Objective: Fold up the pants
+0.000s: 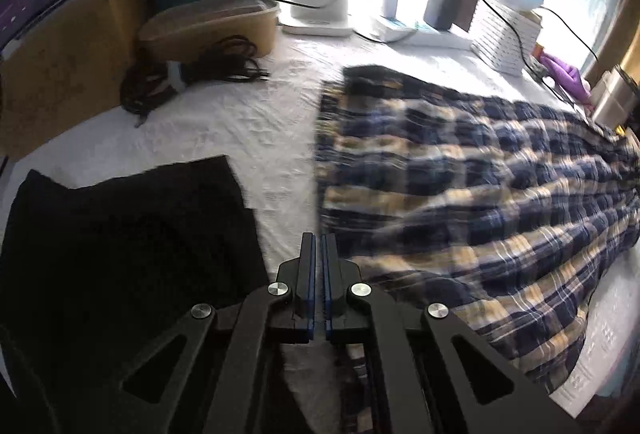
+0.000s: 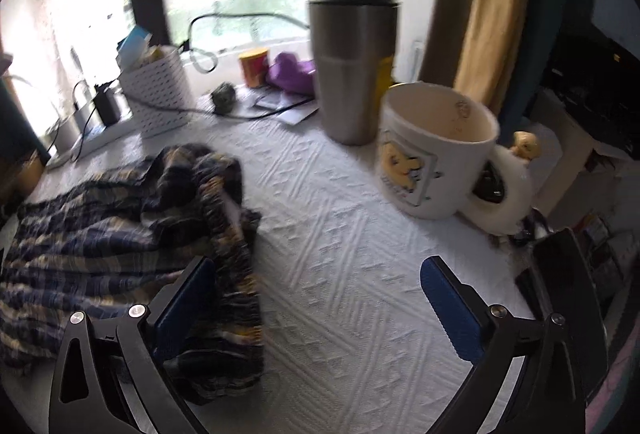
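Left wrist view: the left gripper [image 1: 319,240] has its jaws pressed together with nothing visible between them. The plaid pants [image 1: 472,194] lie ahead and to its right on the white textured cloth [image 1: 248,122]; a black garment [image 1: 120,234] lies to its left.

Right wrist view: the right gripper [image 2: 316,274] is spread wide, empty. The pants' bunched waistband [image 2: 228,234] lies just beside its left finger; a white mug [image 2: 436,154] and steel tumbler [image 2: 352,66] stand ahead.
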Tool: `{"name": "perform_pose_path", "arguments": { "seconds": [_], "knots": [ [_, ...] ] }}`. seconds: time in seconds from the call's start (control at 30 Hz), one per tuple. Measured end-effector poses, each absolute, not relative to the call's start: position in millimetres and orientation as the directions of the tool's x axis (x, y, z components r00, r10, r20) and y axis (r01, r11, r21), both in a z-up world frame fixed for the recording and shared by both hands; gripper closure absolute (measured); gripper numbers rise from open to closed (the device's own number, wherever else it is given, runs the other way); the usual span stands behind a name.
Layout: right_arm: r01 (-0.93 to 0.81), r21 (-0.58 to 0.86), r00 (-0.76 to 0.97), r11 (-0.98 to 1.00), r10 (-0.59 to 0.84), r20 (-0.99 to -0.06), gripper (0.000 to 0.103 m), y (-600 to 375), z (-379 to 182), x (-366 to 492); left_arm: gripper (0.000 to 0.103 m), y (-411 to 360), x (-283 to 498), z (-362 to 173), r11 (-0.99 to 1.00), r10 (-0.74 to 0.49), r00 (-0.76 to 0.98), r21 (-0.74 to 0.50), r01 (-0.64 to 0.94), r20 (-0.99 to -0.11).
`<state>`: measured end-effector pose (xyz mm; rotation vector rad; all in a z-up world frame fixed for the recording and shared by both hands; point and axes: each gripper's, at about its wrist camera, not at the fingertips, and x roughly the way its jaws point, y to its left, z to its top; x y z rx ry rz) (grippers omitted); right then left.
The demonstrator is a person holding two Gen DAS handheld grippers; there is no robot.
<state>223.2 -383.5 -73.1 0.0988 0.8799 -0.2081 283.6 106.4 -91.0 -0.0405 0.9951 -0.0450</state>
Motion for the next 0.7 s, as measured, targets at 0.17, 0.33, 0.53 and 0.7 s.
{"name": "perform_pose_path", "arguments": {
  "seconds": [0.17,0.33,0.53,0.7],
  "knots": [
    [0.234,-0.003,0.635,0.972,-0.156,-0.757,0.000,-384.7,-65.6,226.1,0.099,112.4,294.9,-69.1,0.998,-0.068,0.609,-0.052,0.044,-0.790],
    [0.206,0.031,0.641,0.978,-0.111,-0.759,0.000,-372.4,-65.7,242.1,0.064,94.0,326.3,-57.2,0.991,-0.119,0.639,-0.047,0.128,-0.760],
    [0.128,0.041,0.654,0.991,-0.053,-0.755,0.000,-348.8,-66.9,256.7,0.063,74.1,370.8,-67.9,0.982,-0.154,0.628,-0.046,0.185,-0.763],
    [0.096,0.053,0.647,0.994,-0.022,-0.762,0.000,-342.3,-72.9,269.0,0.059,63.3,391.1,-87.4,0.974,-0.163,0.597,-0.031,0.225,-0.786]
  ]
}}
